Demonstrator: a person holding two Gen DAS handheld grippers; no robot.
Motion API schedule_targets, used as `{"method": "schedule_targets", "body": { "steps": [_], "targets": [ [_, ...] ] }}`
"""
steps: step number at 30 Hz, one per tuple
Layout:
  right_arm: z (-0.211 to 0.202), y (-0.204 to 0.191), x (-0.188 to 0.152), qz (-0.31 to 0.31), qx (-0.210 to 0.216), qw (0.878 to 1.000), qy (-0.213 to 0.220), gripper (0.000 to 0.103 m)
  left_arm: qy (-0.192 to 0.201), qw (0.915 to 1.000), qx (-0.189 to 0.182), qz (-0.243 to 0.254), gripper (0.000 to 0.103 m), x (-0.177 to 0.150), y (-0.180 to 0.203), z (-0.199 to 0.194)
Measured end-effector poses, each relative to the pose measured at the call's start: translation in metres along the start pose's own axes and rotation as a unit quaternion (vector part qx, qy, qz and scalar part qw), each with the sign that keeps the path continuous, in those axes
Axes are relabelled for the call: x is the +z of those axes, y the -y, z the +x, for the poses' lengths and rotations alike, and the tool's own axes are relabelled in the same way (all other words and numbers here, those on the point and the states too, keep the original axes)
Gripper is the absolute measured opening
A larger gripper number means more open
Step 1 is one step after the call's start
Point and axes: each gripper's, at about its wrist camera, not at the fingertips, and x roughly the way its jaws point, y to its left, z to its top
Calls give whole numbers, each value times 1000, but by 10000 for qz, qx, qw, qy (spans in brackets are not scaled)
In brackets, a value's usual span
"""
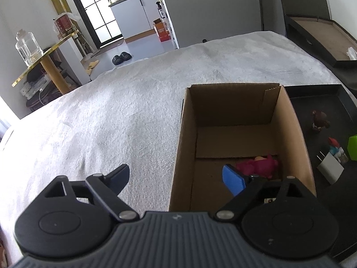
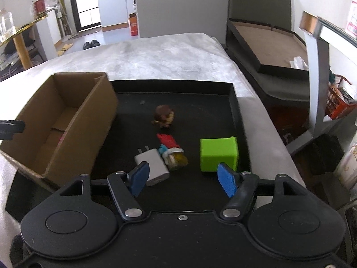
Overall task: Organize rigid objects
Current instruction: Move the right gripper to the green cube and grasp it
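Observation:
An open cardboard box stands on the bed with a pink toy lying on its floor. My left gripper is open wide astride the box's left wall, its right finger hanging inside near the toy, holding nothing. Beside the box a black tray carries a brown figure, a red-hatted figure, a white charger plug and a green cube. My right gripper hovers open over the tray's near part; the charger lies by its left finger and nothing sits between the pads.
A white bed cover stretches left of and beyond the box. A dark bench runs along the bed's right side. A gold side table with a glass jar stands far left. Slippers lie on the floor.

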Motion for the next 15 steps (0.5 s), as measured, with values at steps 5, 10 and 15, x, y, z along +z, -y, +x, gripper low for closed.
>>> {"method": "schedule_targets", "body": {
  "steps": [5,10,15],
  "targets": [
    [19,15,0,74,-119,9999,-87,68,-40,9999,56,94,91,2,5,4],
    [40,31,0,194,-207,9993,-235,70,-117,9997,145,155,91,5,10,11],
    [55,36,1,132,-199,9993,-304,70,-190,9994,225,158,91,7,12,17]
  ]
}}
